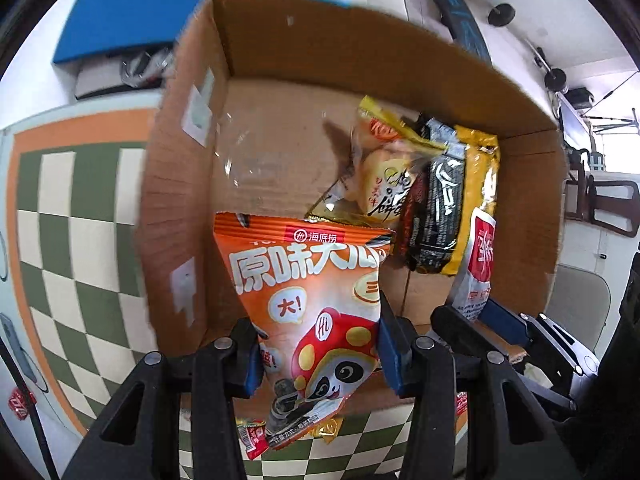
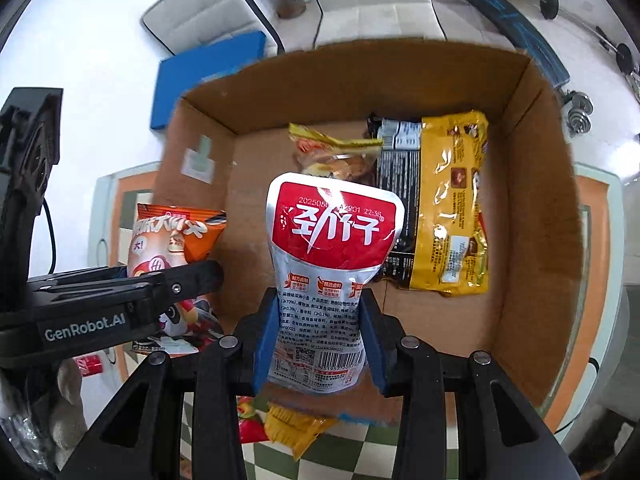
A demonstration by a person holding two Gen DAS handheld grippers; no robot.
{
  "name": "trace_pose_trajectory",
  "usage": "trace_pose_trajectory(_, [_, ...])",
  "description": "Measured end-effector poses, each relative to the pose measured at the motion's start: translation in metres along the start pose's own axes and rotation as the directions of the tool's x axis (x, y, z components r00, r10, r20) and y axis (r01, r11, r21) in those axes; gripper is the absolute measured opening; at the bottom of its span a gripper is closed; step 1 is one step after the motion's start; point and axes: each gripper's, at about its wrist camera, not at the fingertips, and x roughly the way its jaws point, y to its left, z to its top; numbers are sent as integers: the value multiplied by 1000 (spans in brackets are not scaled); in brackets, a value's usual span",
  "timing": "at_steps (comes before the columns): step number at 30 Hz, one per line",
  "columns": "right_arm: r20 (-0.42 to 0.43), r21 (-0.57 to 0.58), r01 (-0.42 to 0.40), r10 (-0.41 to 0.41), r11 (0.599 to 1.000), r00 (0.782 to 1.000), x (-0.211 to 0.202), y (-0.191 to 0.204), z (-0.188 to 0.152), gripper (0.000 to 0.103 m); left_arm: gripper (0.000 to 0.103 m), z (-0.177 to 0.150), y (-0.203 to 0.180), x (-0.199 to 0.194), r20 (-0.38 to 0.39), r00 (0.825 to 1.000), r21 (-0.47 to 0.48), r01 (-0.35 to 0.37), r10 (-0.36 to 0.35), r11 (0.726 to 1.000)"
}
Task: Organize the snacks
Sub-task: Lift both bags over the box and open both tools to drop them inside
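while gripped, orange packet (image 1: pixel 308 312) hangs upright over box (image 1: pixel 320 60)

Orange snack bag (image 1: pixel 308 300): white lettering, red-and-yellow mushroom-capped panda figure. Silver pouch (image 2: pixel 324 276): red top panel, white characters. Cardboard box (image 1: pixel 180 208): plain brown. Inside it, a yellow packet (image 2: pixel 452 204) and a black wrapper (image 1: pixel 442 200) with white print. Mat (image 1: pixel 80 208): green-and-cream checks, orange border. Blue board (image 1: pixel 136 4). Table (image 2: pixel 80 80): white.
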Motion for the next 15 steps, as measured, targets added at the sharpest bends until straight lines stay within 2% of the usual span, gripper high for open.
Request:
trace_pose_trajectory(8, [-53,21,-8,9,1000,999,34,-6,3,45,45,4,5,22,-38,999,-18,-5,4,1000])
trace_pose_trajectory(12, [-77,19,-8,10,1000,997,40,-7,3,55,45,2,5,24,-43,999,-22,-19,18,1000])
trace_pose_trajectory(15, [-92,24,-5,7,1000,996,44,-6,3,58,49,0,3,24,-41,999,-19,-31,30,999])
